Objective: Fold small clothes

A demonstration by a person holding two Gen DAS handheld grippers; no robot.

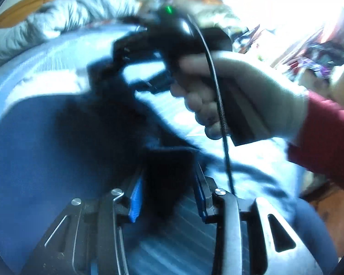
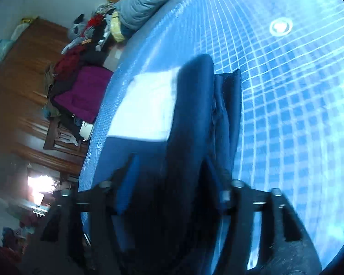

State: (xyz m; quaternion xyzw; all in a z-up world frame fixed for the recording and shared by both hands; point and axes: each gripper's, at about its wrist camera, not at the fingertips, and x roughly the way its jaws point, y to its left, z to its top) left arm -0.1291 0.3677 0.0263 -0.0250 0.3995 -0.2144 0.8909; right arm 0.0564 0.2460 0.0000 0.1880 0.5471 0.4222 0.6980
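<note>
Where the left wrist view begins, the left gripper (image 1: 168, 197) has its two blue-padded fingers (image 1: 135, 200) set apart with a fold of the dark navy cloth garment (image 1: 45, 142) bunched between them; blur hides whether they pinch it. Beyond, the right gripper (image 1: 107, 73) reaches into the same garment, held by a pale-gloved hand (image 1: 247, 96) with a red sleeve (image 1: 325, 142), and a black cable (image 1: 215, 84) crosses in front of it. In the right wrist view its fingers straddle a raised ridge of that garment, grip unclear. One folded white cloth (image 2: 146, 107) lies just behind, partly covered. Both rest on the blue checked bedspread (image 2: 286, 91). Farther off sit one grey quilted jacket (image 2: 144, 2) and one heap of mixed clothes (image 2: 80, 75).
</note>
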